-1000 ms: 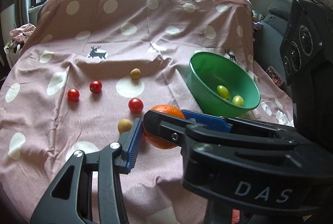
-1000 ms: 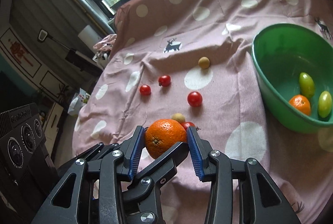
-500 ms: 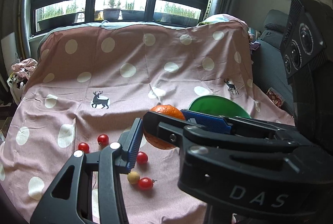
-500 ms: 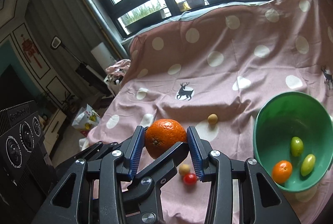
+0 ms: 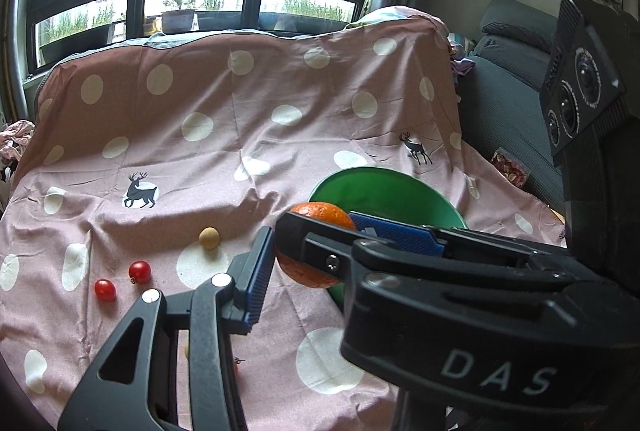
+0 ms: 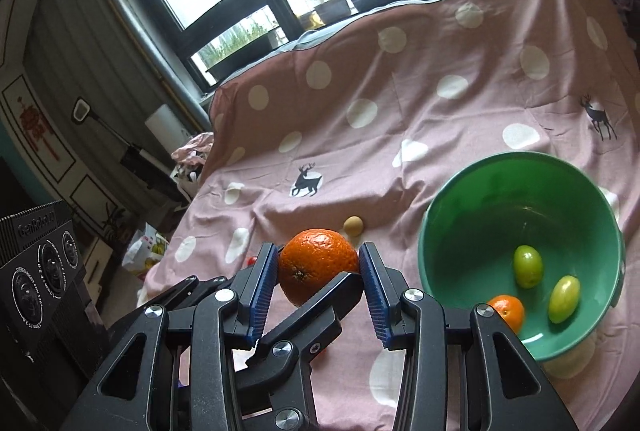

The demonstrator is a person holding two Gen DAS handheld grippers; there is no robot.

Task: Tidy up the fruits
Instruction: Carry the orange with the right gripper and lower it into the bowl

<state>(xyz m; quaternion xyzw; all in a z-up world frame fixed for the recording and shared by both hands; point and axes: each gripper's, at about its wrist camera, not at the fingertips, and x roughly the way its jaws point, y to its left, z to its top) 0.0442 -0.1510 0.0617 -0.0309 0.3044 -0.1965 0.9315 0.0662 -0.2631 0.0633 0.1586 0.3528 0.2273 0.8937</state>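
My right gripper (image 6: 319,271) is shut on a large orange (image 6: 316,263) and holds it in the air, just left of the green bowl (image 6: 472,191). The bowl holds two green grapes (image 6: 528,266) and a small orange (image 6: 507,311). In the left wrist view the same orange (image 5: 316,251) sits between the blue pads, with the right gripper's body crossing in front; the bowl (image 5: 380,191) is behind it. My left gripper (image 5: 308,255) reads as shut on that orange too. Two red cherry tomatoes (image 5: 140,271) and a tan round fruit (image 5: 209,237) lie on the cloth.
A pink polka-dot cloth with deer prints (image 5: 240,135) covers the surface and rises at the back. A grey sofa (image 5: 508,103) stands at the right. Windows are behind. Clutter lies on the floor at the left (image 6: 188,167).
Both grippers have risen and moved with the orange toward the green bowl. The views tilted up, then back down. The loose tomatoes have dropped lower in view.
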